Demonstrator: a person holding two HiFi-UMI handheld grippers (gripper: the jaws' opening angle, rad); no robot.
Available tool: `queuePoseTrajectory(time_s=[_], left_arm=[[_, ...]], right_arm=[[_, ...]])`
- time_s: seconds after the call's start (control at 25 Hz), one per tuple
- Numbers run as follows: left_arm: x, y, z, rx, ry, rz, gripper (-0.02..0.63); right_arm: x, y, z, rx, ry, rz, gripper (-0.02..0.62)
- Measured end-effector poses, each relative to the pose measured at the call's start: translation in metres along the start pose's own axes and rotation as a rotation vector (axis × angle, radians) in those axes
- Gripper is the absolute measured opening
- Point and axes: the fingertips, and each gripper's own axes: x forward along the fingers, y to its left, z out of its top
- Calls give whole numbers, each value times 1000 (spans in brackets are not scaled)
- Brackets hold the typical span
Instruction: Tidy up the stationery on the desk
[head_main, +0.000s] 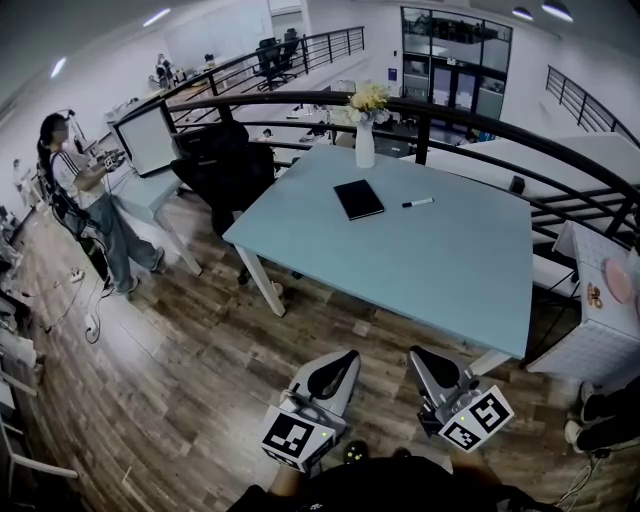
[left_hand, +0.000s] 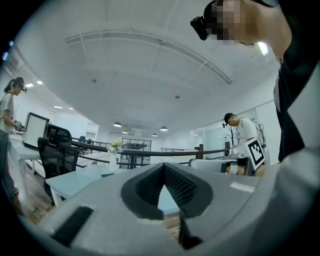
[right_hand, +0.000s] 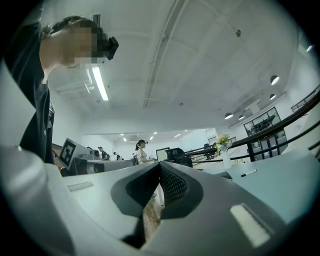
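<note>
In the head view, my left gripper (head_main: 344, 360) and right gripper (head_main: 426, 358) sit at the bottom centre of the frame, over the wood-plank floor (head_main: 180, 370) just short of the near edge of the pale blue square table (head_main: 450, 280). The stationery lies in the upper middle of the frame, well apart from both grippers. It is 1 flat black notebook (head_main: 358, 199) with 1 white pen with a black cap (head_main: 418, 203) near it on its right. A white vase of yellow flowers (head_main: 365, 140) stands at the far edge.

In the left gripper view, the 2 jaws (left_hand: 163, 168) are clenched tip to tip with nothing between them. The table (left_hand: 82, 180), vase (left_hand: 114, 160) and notebook (left_hand: 107, 174) show at lower left.

In the right gripper view, the jaws (right_hand: 160, 167) are likewise pressed together and empty. The table (right_hand: 285, 175), pen (right_hand: 248, 172) and vase (right_hand: 226, 156) sit at centre right.
</note>
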Motion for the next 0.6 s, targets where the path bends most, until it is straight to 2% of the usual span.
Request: queuePoseTrajectory(time_s=[0.28, 0.6], left_arm=[[-15, 38, -6, -6, 4, 12, -9], [-21, 55, -18, -15, 36, -14, -11]], right_arm=[[34, 10, -14, 1, 9, 1, 5], [44, 16, -22, -15, 12, -36, 5]])
